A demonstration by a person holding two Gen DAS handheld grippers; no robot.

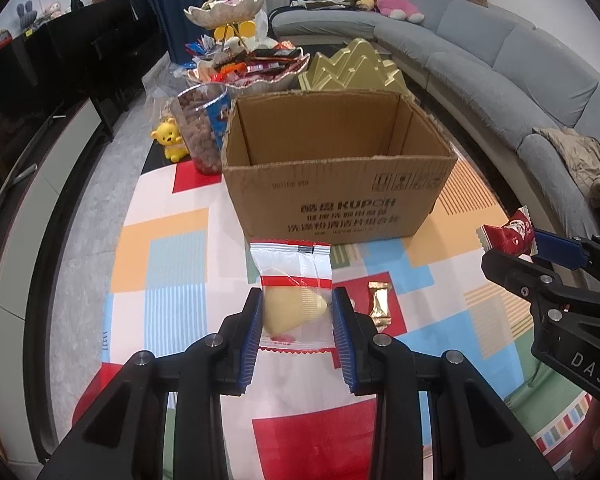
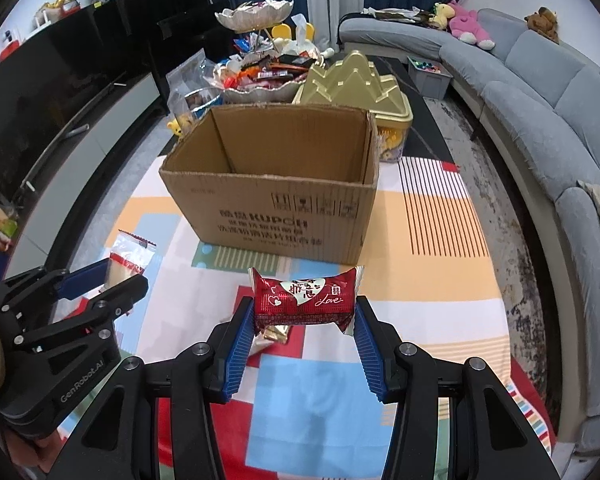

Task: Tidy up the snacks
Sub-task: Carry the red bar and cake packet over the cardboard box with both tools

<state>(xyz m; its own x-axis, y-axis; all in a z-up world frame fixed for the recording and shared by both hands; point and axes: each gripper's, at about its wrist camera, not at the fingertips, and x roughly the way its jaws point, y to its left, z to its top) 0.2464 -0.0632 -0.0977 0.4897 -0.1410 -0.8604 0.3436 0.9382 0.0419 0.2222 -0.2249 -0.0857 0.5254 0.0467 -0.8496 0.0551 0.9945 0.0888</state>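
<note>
Left wrist — left claw (image 1: 296, 312) clamped on clear-wrapped pastry (image 1: 292, 300); right claw (image 2: 304, 320) clamped on red snack (image 2: 305, 299).

Cardboard box (image 1: 336, 184) on the tablecloth (image 1: 172, 264) | snack tray (image 1: 256, 68) and jar (image 1: 200, 128) behind — small candy (image 1: 380, 304) before it, nearer the right.

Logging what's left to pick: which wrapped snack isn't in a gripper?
The small gold-wrapped candy, lying loose on the mat. The clear-wrapped yellow pastry and red Love packet are both gripped.
</note>
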